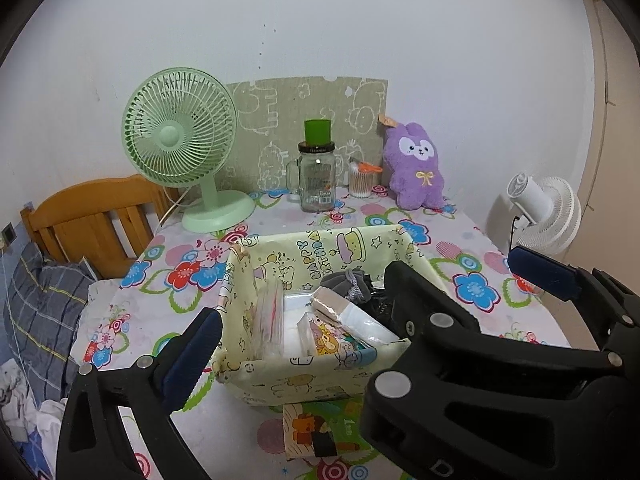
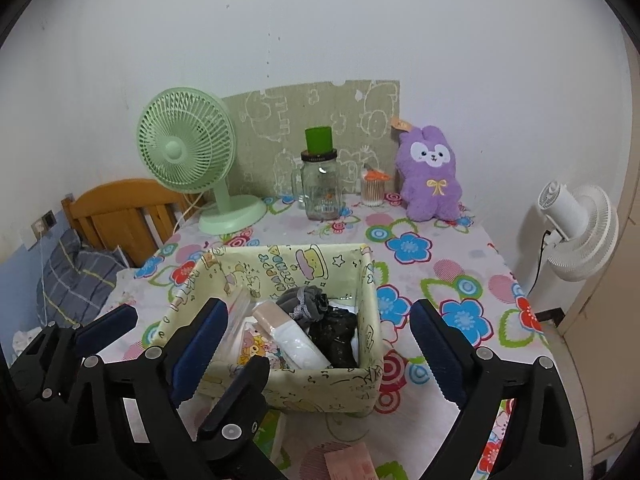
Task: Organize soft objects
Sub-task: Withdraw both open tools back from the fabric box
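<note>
The table point(image 1: 460, 240) spreads ahead of both tongs. The bin point(image 2: 320, 388) sits between the right tongs' point(image 2: 316, 352) wide, empty jaws, already packed with socks point(image 2: 304, 300) and packets. Left tongs point(image 1: 368, 296), also wide, hold nothing; the plush point(image 2: 430, 176) waits well beyond.

Even soft indoor light, faint shadows, sharp focus, strong fisheye bending (dark vignetted corners)

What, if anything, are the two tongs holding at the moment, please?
Nothing: the left tongs and right tongs both stand open and empty above the fabric basket.
</note>
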Demonstrator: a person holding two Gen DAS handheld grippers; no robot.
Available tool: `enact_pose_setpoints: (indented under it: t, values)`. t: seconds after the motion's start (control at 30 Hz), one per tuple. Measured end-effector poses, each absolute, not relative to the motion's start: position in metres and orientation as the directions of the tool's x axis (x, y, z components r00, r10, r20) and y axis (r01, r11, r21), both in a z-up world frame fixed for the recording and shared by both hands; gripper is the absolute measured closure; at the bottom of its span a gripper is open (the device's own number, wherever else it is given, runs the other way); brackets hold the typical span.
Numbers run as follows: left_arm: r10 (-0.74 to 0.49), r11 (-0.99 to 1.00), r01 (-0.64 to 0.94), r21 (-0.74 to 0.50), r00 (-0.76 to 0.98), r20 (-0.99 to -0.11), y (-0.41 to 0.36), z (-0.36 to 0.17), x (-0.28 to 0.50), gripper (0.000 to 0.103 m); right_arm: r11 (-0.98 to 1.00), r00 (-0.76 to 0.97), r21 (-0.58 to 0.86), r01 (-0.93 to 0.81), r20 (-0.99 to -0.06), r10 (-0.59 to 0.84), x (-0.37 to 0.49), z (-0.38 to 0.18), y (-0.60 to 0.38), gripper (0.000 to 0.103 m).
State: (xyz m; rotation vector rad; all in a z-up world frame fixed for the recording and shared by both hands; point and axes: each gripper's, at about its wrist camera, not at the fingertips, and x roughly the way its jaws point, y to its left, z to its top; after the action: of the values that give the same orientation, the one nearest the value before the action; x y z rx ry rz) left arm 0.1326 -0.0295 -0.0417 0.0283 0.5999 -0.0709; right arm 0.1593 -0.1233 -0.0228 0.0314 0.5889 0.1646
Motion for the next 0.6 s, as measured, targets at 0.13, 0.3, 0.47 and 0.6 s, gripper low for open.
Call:
enact_pose_setpoints:
  t: [0.13,0.3,0.47,0.6]
  values:
    - [-0.072,0.997,0.078,-0.013,0.835,-0.546,-0.028,-0.037,0.122,0.0,0.989,0.838,0.073,-0.127,-0.526,0.146,0.147,-0.015,-0.124,0.006]
    - [-0.061,0.998,0.056,-0.026,0.845,-0.531,-0.024,-0.034,0.113,0.0,0.993,0.855,0.061,-0.101,-0.505,0.118,0.133,-0.008,-0.123,0.003]
    - [-0.045,0.999,0.045,-0.012,0.858,-0.512,-0.023,-0.03,0.101,0.0,0.993,0.864,0.063,-0.099,-0.49,0.117,0.119,-0.005,-0.123,0.003]
    - [-0.044,0.999,0.044,-0.012,0.862,-0.505,-0.023,-0.029,0.091,0.0,0.993,0.868,0.064,-0.102,-0.482,0.12,0.108,-0.004,-0.124,0.003]
